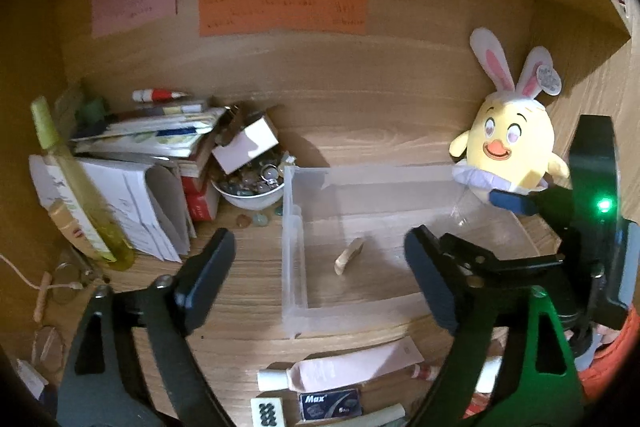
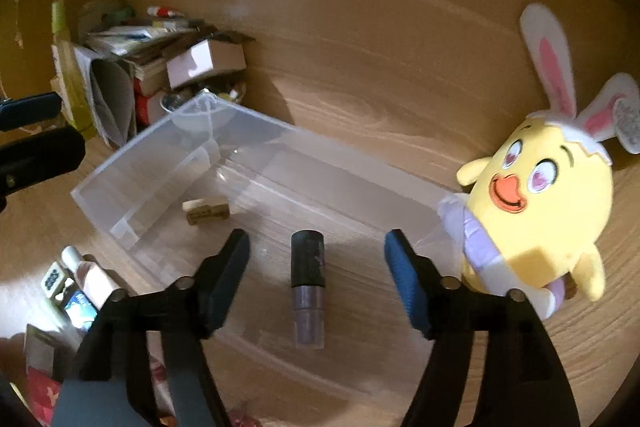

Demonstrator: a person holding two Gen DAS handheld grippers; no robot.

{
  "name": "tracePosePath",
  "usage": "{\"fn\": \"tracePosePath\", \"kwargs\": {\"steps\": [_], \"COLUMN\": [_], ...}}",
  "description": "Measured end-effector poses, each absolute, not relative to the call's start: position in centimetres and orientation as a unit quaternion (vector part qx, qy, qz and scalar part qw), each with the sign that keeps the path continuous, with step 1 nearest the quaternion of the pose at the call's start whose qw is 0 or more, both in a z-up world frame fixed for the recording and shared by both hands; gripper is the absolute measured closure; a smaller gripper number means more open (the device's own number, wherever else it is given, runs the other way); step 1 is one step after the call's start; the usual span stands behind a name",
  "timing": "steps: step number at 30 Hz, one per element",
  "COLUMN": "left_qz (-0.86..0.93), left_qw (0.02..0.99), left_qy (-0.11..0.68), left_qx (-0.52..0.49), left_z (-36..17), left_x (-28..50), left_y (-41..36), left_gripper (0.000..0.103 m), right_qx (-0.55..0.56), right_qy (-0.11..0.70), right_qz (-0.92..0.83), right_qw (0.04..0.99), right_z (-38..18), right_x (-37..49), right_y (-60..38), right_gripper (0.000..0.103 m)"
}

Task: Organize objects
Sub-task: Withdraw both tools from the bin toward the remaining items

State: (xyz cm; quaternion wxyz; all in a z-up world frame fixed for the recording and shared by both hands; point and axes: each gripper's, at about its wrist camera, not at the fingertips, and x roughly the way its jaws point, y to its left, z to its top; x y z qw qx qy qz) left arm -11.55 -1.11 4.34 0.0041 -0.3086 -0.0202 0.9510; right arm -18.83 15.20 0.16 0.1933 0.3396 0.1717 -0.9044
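Note:
A clear plastic bin point(image 1: 294, 227) point(image 2: 120, 163) stands on the wooden desk. A small wooden clip point(image 1: 349, 255) point(image 2: 206, 211) lies inside it. In the right wrist view a black and purple lipstick tube point(image 2: 307, 283) lies in the bin, between the spread fingers of my right gripper point(image 2: 318, 267), which is open and not touching it. My left gripper point(image 1: 320, 267) is open and empty, above the bin's near left part. My right gripper also shows in the left wrist view point(image 1: 516, 203) at the right.
A yellow chick plush with bunny ears point(image 1: 508, 143) point(image 2: 536, 215) sits at the bin's right end. Books and papers point(image 1: 152, 143), a bowl of small trinkets point(image 1: 250, 187) and a yellow-green bottle point(image 1: 76, 183) crowd the left. A pink tube point(image 1: 340, 367), a Max box point(image 1: 330, 405) lie near.

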Motion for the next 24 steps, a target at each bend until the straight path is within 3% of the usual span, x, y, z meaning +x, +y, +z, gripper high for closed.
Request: {"fn": "tracePosePath", "kwargs": {"steps": [6, 16, 24], "left_qz": [0.956, 0.955, 0.941], "left_qw": [-0.008, -0.019, -0.044], "left_qy": [-0.005, -0.012, -0.023], "left_qx": [-0.292, -0.296, -0.336], "left_z": [5.5, 5.2, 2.2], "left_x": [-9.1, -6.4, -5.0], "left_y": [-1.2, -2.9, -5.3], "left_gripper": [0.004, 0.003, 0.003], "right_qx": [0.316, 0.291, 0.308], "right_qy": [0.152, 0.121, 0.104], "right_qz": [-0.915, -0.927, -0.922], "right_qw": [0.202, 0.205, 0.208], "right_z": [2.3, 4.3, 2.8], "right_x": [-16.5, -12.6, -10.5], "right_y": [16.4, 18.6, 19.7], "right_gripper": [0.019, 0.014, 0.013]}}
